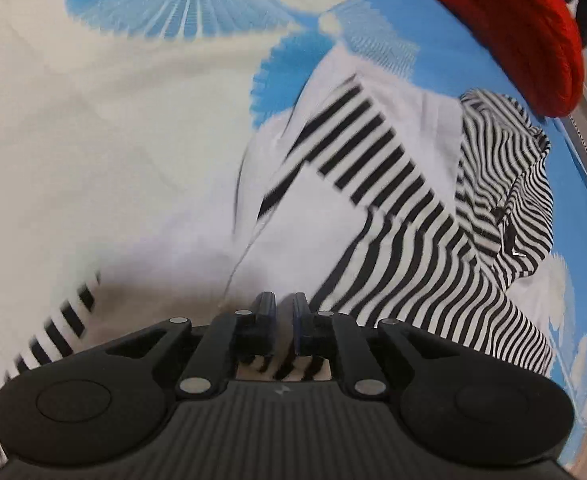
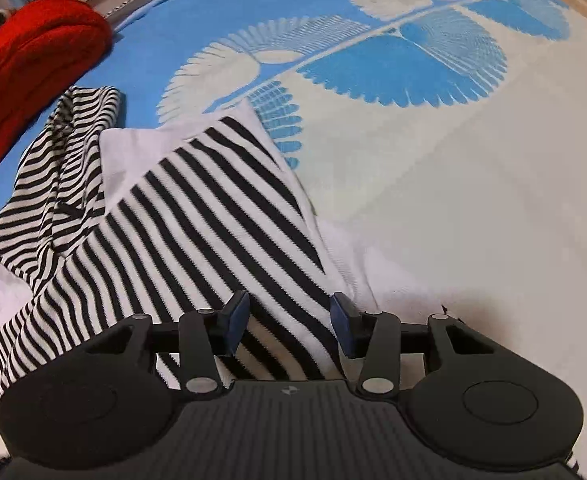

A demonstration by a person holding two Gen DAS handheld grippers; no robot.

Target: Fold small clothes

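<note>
On the blue and cream bedspread (image 2: 473,200) lies the striped garment (image 2: 197,216), partly folded. Left gripper (image 1: 283,308) is clenched on its near hem; right gripper (image 2: 289,316) hovers released above it. Next, probably carry the hem far across.

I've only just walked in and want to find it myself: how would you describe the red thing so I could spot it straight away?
Start from the big blue and cream patterned cloth that covers the surface. Follow it to the far edge beyond the black and white striped garment. There lies a red knitted item, thick and ribbed, the only plain red thing among stripes and prints.
</note>
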